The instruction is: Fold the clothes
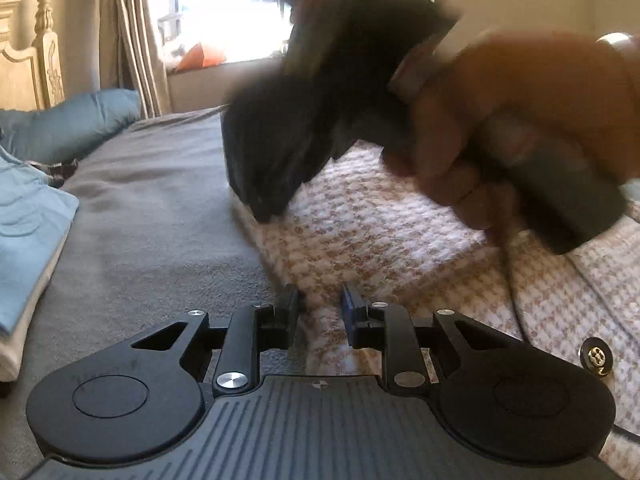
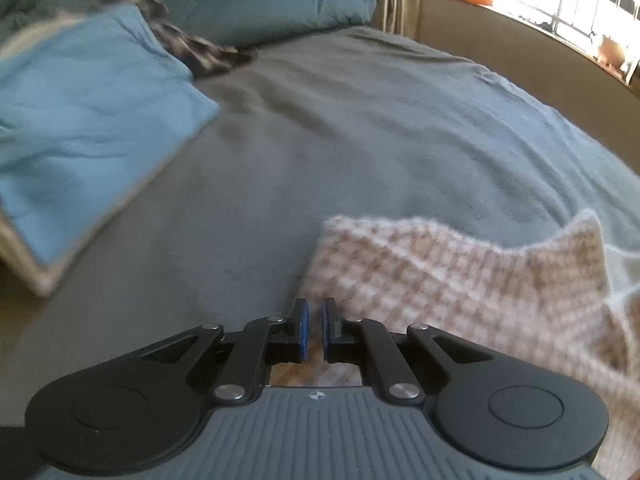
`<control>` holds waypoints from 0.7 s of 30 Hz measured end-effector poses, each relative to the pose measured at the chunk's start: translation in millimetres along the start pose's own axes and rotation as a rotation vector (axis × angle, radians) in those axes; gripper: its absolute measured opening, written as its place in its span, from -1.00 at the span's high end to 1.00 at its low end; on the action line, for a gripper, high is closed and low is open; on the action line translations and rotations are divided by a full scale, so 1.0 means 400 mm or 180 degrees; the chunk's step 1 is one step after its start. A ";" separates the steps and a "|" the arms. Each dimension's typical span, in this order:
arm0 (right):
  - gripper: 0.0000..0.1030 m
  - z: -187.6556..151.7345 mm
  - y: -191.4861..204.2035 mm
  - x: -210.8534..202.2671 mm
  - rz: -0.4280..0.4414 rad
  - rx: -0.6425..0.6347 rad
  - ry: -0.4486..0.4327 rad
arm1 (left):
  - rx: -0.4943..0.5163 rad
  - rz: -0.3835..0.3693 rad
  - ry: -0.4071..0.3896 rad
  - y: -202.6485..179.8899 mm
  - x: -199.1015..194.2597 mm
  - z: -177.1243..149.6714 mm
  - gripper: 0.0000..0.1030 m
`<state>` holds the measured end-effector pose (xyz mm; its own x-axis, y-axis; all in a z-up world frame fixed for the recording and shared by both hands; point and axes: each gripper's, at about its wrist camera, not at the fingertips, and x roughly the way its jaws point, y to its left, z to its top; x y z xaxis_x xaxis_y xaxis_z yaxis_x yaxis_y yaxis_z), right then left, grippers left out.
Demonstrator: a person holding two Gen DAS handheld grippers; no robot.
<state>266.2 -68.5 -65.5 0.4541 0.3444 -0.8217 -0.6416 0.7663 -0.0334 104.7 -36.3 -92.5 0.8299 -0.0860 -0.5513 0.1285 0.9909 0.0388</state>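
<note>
A white-and-brown houndstooth knit garment [image 1: 380, 232] with a gold button [image 1: 596, 360] lies on the grey bed cover. My left gripper [image 1: 322, 308] is at its near edge, and its narrow-set pads press a ridge of the knit between them. My right gripper [image 1: 264, 210] is blurred and held by a person's hand [image 1: 500, 120]. It points down with its tip on the garment's far left corner. In the right wrist view the right gripper [image 2: 314, 320] has its pads almost together at the garment's [image 2: 460, 280] left edge. No cloth shows between them.
The grey bed cover [image 2: 360, 140] stretches ahead and to the left. A folded light-blue stack [image 2: 80, 120] sits at the left, with a dark patterned cloth [image 2: 192, 48] and a teal pillow [image 2: 280, 4] behind it. A headboard [image 1: 44, 52], curtains and a bright window stand beyond the bed.
</note>
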 end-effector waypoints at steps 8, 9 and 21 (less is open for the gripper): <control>1.00 0.092 -0.062 0.069 -0.0057 0.0346 0.0039 | 0.0026 0.0024 -0.0026 -0.004 -0.006 -0.004 0.58; 1.00 0.102 -0.066 0.073 -0.0077 0.0359 0.0061 | 0.0008 0.0023 -0.0015 -0.003 -0.006 -0.002 0.58; 0.90 0.021 -0.338 -0.288 -0.0548 0.1176 -0.0448 | -0.0034 0.0041 -0.0104 0.016 -0.044 0.042 0.40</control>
<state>306.0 -207.4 38.3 0.6316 0.2456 -0.7354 -0.2963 0.9530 0.0638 100.2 -30.0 -68.7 0.8488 -0.0766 -0.5232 0.1121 0.9930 0.0365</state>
